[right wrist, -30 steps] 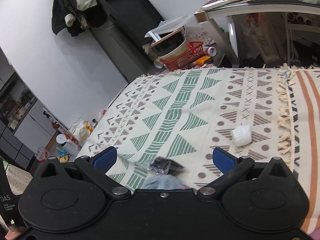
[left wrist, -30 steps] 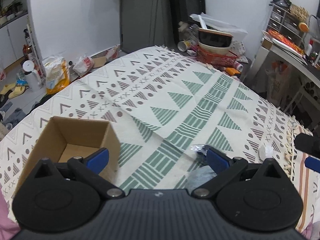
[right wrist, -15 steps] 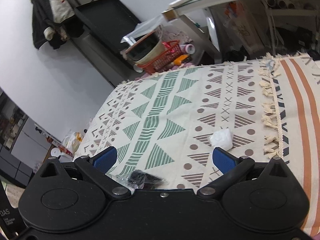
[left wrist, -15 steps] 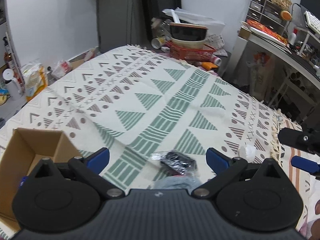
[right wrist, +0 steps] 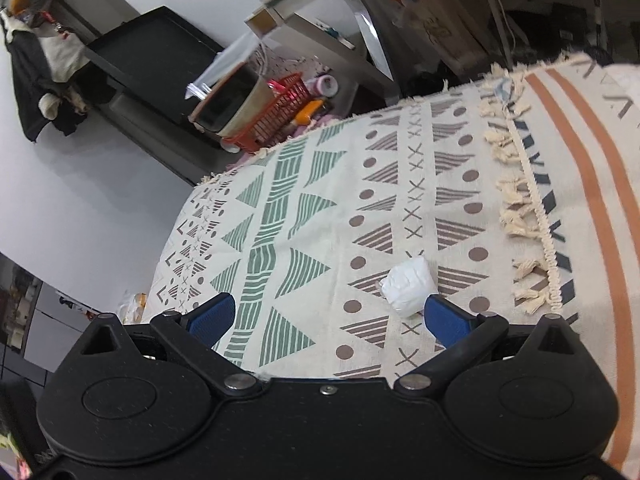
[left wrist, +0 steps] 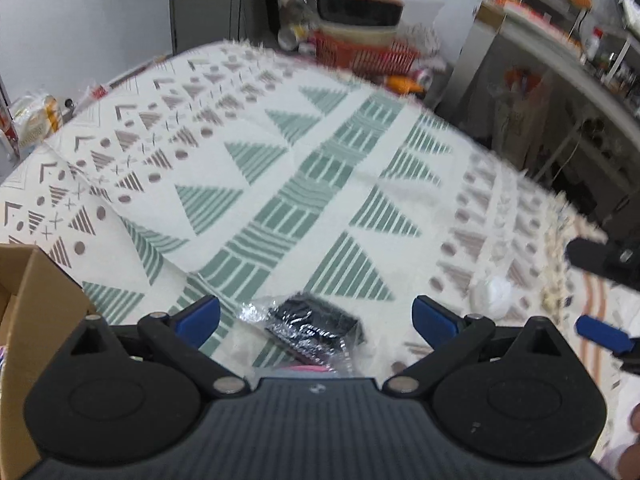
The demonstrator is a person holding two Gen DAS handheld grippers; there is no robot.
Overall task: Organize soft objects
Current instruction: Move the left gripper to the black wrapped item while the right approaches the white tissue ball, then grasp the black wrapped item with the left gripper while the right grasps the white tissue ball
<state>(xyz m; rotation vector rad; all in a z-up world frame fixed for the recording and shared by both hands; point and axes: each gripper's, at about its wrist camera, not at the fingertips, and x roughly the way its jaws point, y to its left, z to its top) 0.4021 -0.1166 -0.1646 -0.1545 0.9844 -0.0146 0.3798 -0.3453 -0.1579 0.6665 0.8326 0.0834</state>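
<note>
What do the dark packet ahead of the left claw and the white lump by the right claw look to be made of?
Dark packet: something black, possibly fabric, in clear glossy plastic film; it shows glints and crinkles. White lump: matte, creased, possibly tissue or thin wrap; too small to tell. Both lie on the woven cloth.

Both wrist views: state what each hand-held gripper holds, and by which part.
Nothing is held. The left hand-held gripper is open over the black plastic-wrapped bundle; the right hand-held gripper is open beside the white packet.

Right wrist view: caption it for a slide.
Open right gripper nears a small white soft bundle on the patterned woven blanket.
</note>
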